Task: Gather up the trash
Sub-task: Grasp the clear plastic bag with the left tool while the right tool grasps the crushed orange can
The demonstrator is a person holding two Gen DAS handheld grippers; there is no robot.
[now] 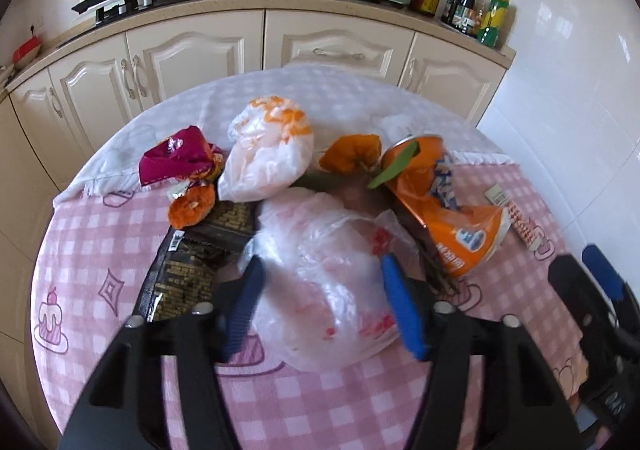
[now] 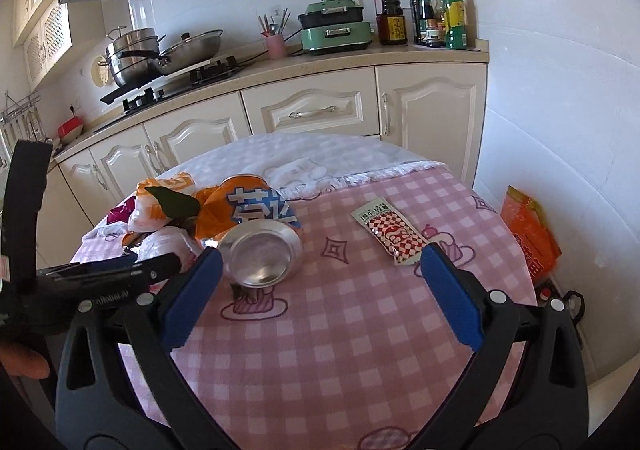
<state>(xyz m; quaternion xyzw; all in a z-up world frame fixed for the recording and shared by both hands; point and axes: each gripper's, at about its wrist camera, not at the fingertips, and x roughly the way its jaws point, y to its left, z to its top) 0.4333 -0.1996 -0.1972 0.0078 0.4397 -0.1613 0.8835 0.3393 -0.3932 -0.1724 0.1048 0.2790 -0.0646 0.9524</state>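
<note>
Translucent plastic bag point(image 1: 320, 282) is lying crumpled at the near middle of the pink-checked desk point(image 1: 100, 250), between the left tool's point(image 1: 320, 270) spread fingers; whether they are pressing it is unclear. Beyond it, a crushed orange can point(image 1: 436, 205) is lying on its side, base towards the right tool point(image 2: 320, 274), which is standing spread and empty. Cream kitchen cabinets point(image 1: 200, 57) are standing behind.
</note>
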